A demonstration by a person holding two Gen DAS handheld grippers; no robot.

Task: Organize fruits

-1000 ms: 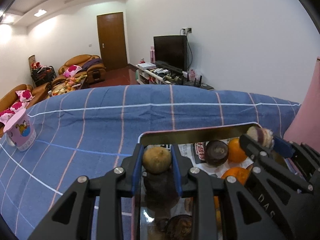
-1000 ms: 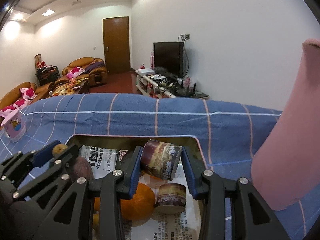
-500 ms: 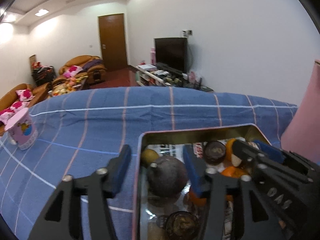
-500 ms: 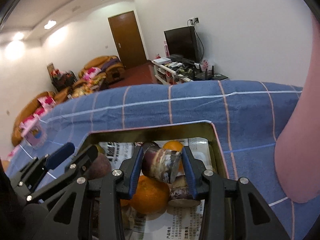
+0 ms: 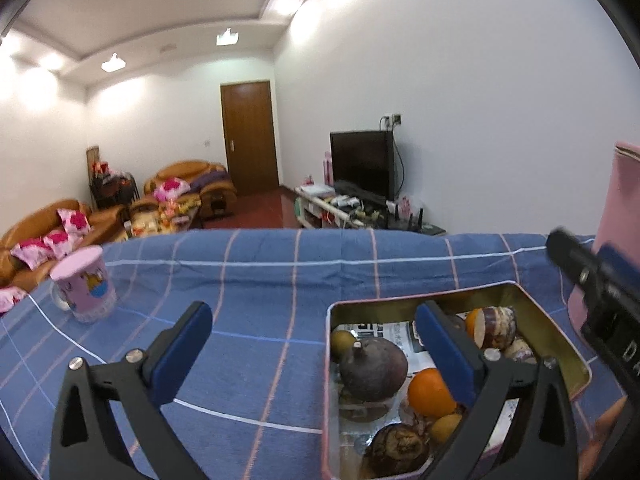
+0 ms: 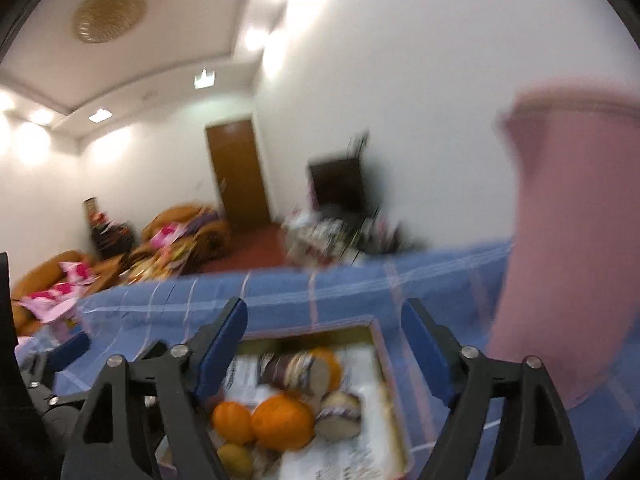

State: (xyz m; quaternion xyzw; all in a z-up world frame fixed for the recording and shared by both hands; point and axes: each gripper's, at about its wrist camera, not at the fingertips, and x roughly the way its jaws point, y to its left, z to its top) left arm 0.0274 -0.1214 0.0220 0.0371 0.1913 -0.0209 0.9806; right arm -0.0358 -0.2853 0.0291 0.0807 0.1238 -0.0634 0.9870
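The tin (image 5: 564, 344) looks like thin metal with a shiny gold inside, and it's lined with printed newspaper (image 5: 396, 334); the oranges (image 5: 430, 392) in it have that glossy, slightly pebbled skin, while the dark round fruit (image 5: 374, 364) is dull and matt. The desk has a soft woven cloth (image 5: 280, 280) over it, blue plaid, a bit wrinkled. Both hand-held grippers, left (image 5: 316, 338) and right (image 6: 324, 342), are matt black plastic with bright metal screws and smooth blue pads (image 5: 182, 350).

We see a paper-lined metal tin (image 5: 560, 330) holding fruits: a dark purple mangosteen (image 5: 373, 368) upright near its left wall, oranges (image 5: 430, 392) beside it, a cut piece (image 5: 496, 322) at the back.
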